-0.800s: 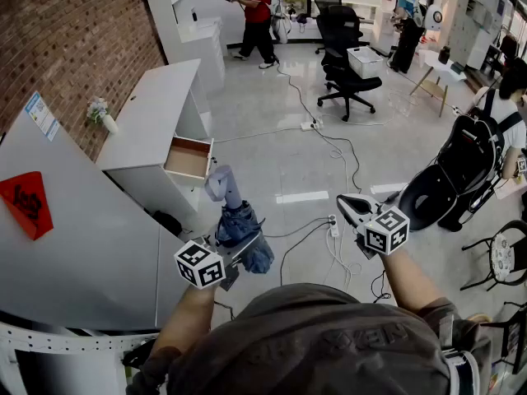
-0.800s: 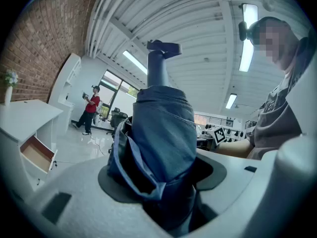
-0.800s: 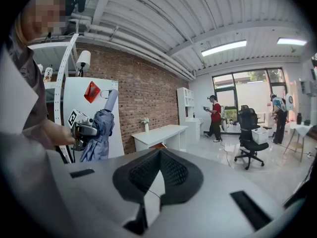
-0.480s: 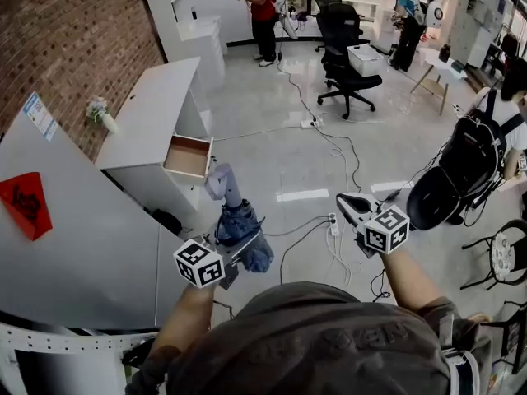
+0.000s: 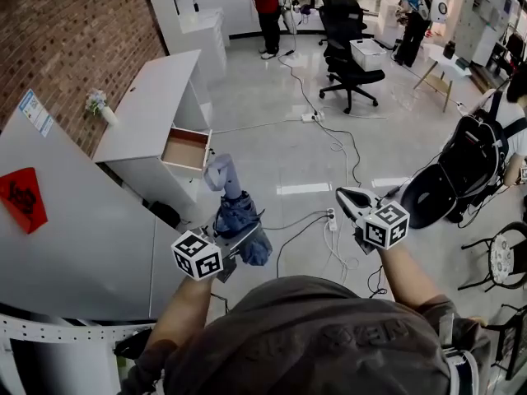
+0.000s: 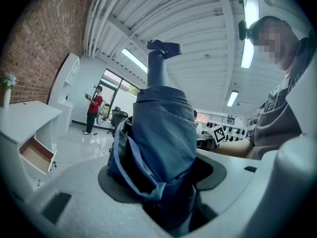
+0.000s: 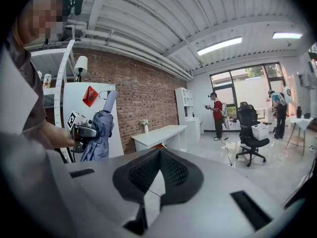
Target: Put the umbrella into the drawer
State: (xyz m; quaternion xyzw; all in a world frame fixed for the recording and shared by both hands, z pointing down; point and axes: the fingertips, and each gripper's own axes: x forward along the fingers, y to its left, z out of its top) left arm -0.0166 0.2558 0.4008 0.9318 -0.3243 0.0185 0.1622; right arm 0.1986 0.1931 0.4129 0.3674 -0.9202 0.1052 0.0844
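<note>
Head view, left to right: white desk (image 5: 148, 109) along the brick wall, with a small vase of flowers (image 5: 99, 107) on top. One drawer (image 5: 186, 148) pulled open at the desk's near end, showing only a pale wooden bottom. Just right and nearer the camera, folded blue umbrella (image 5: 236, 220), not yet in the drawer, clamped around its cloth by the left gripper (image 5: 235, 243), grey handle aimed toward the drawer. Farther right, right gripper (image 5: 350, 202) over the floor, jaws closed together on nothing. Far back, white box (image 5: 367, 54) at a black office chair (image 5: 346, 23), contents out of sight. Left gripper view: open drawer low at left, umbrella filling the middle between the pads.
</note>
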